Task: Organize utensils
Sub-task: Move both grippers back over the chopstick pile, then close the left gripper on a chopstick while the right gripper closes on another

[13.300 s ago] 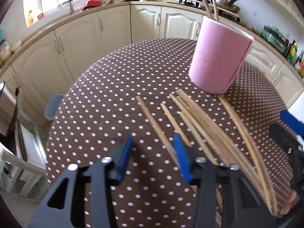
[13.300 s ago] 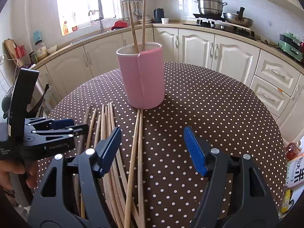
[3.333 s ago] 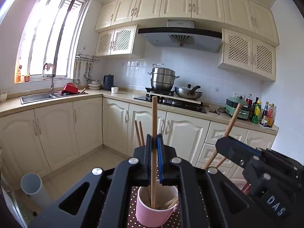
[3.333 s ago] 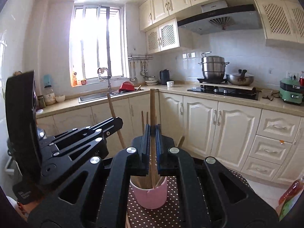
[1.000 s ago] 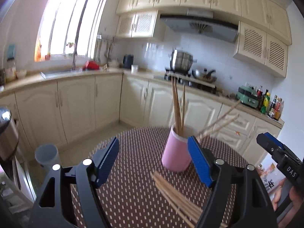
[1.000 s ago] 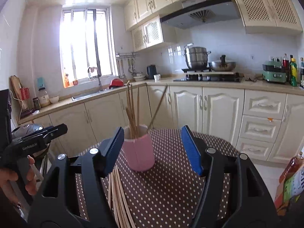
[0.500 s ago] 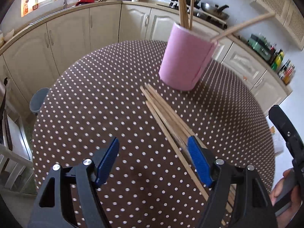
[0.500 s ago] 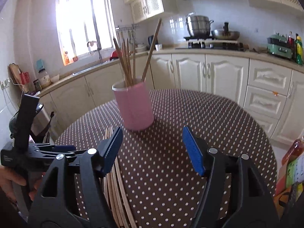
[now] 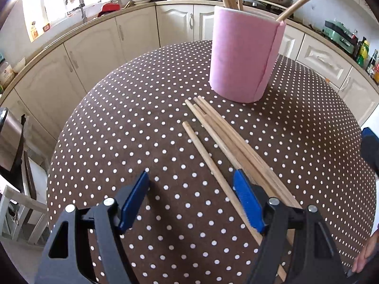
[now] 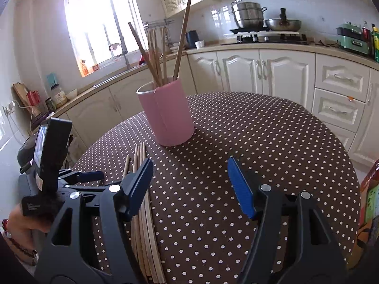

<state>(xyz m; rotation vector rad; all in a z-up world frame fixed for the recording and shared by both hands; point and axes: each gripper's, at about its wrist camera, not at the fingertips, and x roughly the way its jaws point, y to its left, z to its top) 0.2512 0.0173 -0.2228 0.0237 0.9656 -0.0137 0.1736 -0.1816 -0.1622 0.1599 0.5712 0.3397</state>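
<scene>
A pink cup [image 9: 245,54] stands on the brown dotted round table [image 9: 142,123] and holds several wooden chopsticks [image 10: 156,59]. Several more chopsticks [image 9: 227,139] lie flat on the table in front of the cup, also in the right wrist view [image 10: 139,156]. My left gripper [image 9: 191,187] is open and empty, low over the table, with one loose chopstick [image 9: 213,168] running between its jaws. My right gripper [image 10: 189,172] is open and empty, to the right of the lying chopsticks; its left finger [image 10: 139,184] is over them. The left gripper also shows in the right wrist view [image 10: 87,175].
Cream kitchen cabinets [image 10: 260,68] and a counter ring the table. A stove with pots [image 10: 260,23] is at the back. A grey bin [image 9: 9,132] stands left of the table. A bottle [image 10: 369,194] is at the right edge.
Both grippers have come down from above the cup toward the table. My left gripper has moved in low over the lying chopsticks. Both stay open.
</scene>
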